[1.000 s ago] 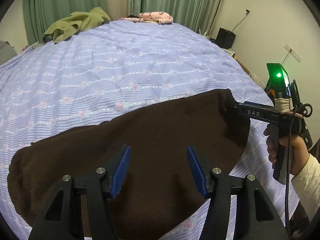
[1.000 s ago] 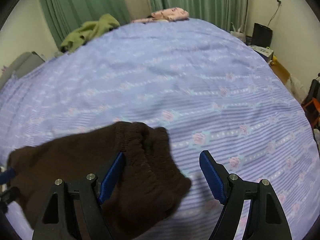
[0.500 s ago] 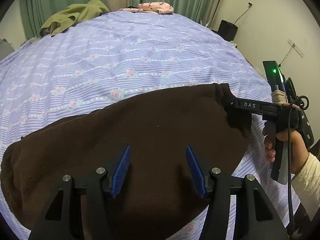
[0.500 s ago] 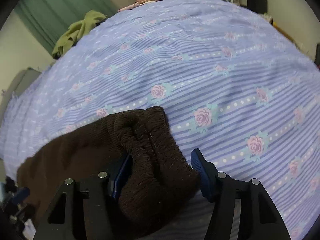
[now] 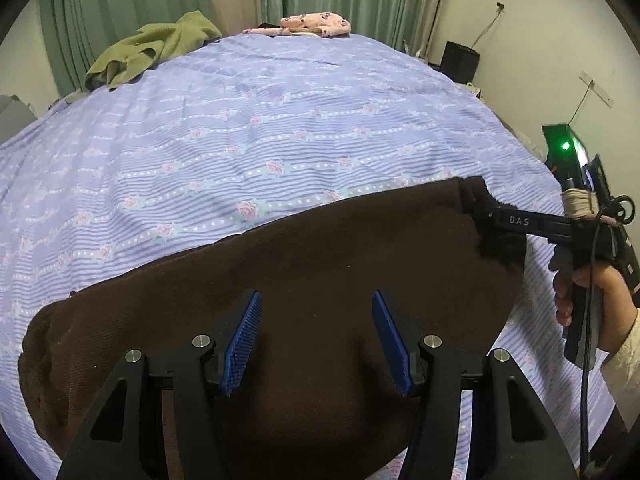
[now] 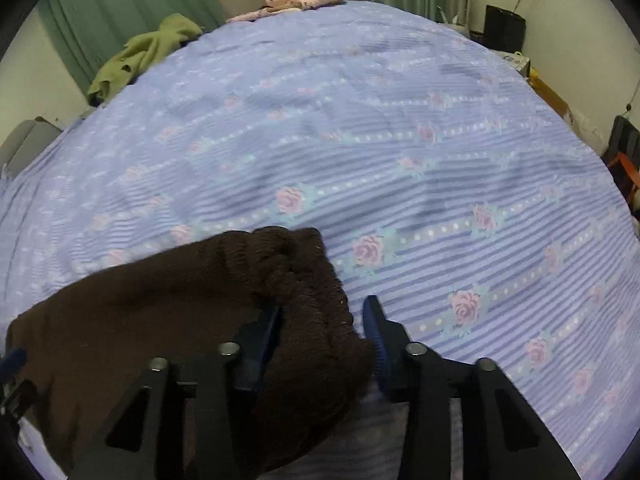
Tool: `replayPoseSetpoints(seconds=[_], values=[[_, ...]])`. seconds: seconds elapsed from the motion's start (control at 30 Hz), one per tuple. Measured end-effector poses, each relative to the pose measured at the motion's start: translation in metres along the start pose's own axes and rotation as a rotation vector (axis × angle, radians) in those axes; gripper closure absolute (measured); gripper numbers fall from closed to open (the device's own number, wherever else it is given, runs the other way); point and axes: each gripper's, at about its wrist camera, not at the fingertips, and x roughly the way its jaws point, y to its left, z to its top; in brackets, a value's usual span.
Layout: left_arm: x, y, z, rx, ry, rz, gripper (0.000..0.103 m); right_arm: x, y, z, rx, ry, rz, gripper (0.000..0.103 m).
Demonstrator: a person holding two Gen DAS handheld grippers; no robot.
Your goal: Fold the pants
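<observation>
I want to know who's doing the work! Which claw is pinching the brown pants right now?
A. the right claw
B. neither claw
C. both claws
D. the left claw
A: the right claw has the bunched end of the brown pants squeezed between its blue pads, while the left claw hangs open above the cloth.

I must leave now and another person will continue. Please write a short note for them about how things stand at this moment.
Left gripper: open, holding nothing, over the middle of the brown pants.
Right gripper: shut on the ribbed end of the pants.
The pants lie sideways across the near edge of the bed.
Done: one end is gripped.
Left: carry that end over to make the fold; no fold is visible yet.
</observation>
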Motion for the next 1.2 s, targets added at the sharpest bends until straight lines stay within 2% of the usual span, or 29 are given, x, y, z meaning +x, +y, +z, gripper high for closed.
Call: replayPoseSetpoints(seconds=[0.07, 0.13, 0.23, 0.3, 0.33, 0.37, 0.4, 0.53, 0.6, 0.7, 0.77, 0.83, 0.9, 1.0, 1.1, 1.17, 1.2], values=[[-0.001, -0.001, 0.0, 0.011, -0.004, -0.006, 0.046, -0.012, 0.005, 0.002, -0.022, -0.03, -0.018, 0.048], [-0.004, -0.002, 0.001, 0.016, -0.018, -0.01, 0.041, -0.032, 0.013, 0.001, -0.062, -0.09, -0.04, 0.047], [-0.005, -0.003, 0.003, 0.012, -0.028, -0.018, 0.041, -0.055, 0.029, 0.0, -0.176, -0.193, -0.066, 0.047], [-0.005, -0.002, 0.004, 0.006, -0.026, -0.027, 0.041, -0.052, 0.033, 0.004, -0.214, -0.17, -0.058, 0.048], [-0.005, -0.003, 0.005, 0.004, -0.024, -0.031, 0.041, -0.047, 0.03, 0.005, -0.21, -0.147, -0.032, 0.056], [-0.004, -0.004, 0.005, 0.004, -0.024, -0.034, 0.041, -0.04, 0.028, 0.009, -0.195, -0.116, 0.001, 0.073], [-0.004, -0.004, 0.005, 0.007, -0.024, -0.035, 0.041, -0.034, 0.024, 0.01, -0.176, -0.09, 0.033, 0.076], [-0.003, -0.006, 0.004, 0.019, -0.023, -0.032, 0.041, -0.013, 0.01, 0.011, -0.115, -0.03, 0.1, 0.075], [0.0, -0.006, 0.004, 0.014, -0.018, -0.033, 0.041, -0.002, 0.012, 0.009, -0.119, -0.004, 0.104, 0.073], [0.001, -0.006, 0.004, 0.001, -0.012, -0.045, 0.041, 0.006, 0.019, 0.009, -0.141, 0.02, 0.074, 0.071], [0.0, -0.006, 0.005, -0.001, -0.018, -0.048, 0.041, 0.001, 0.027, 0.012, -0.178, 0.026, 0.049, 0.08], [-0.002, -0.007, 0.006, 0.001, -0.035, -0.046, 0.041, -0.016, 0.029, 0.014, -0.208, -0.019, 0.025, 0.082], [0.0, -0.007, 0.008, 0.005, -0.04, -0.037, 0.041, -0.028, 0.024, 0.018, -0.2, -0.058, 0.035, 0.083], [0.008, -0.006, 0.009, 0.012, -0.027, -0.017, 0.041, -0.01, 0.02, 0.02, -0.221, -0.026, 0.005, 0.084], [0.012, -0.006, 0.008, 0.021, -0.012, -0.005, 0.041, -0.001, 0.025, 0.019, -0.266, -0.01, -0.008, 0.079], [0.011, -0.006, 0.007, 0.019, -0.014, -0.002, 0.039, -0.013, 0.018, 0.02, -0.219, -0.023, -0.013, 0.054], [0.009, -0.006, 0.007, 0.018, -0.02, 0.0, 0.037, -0.024, 0.011, 0.02, -0.172, -0.047, -0.012, 0.049]])
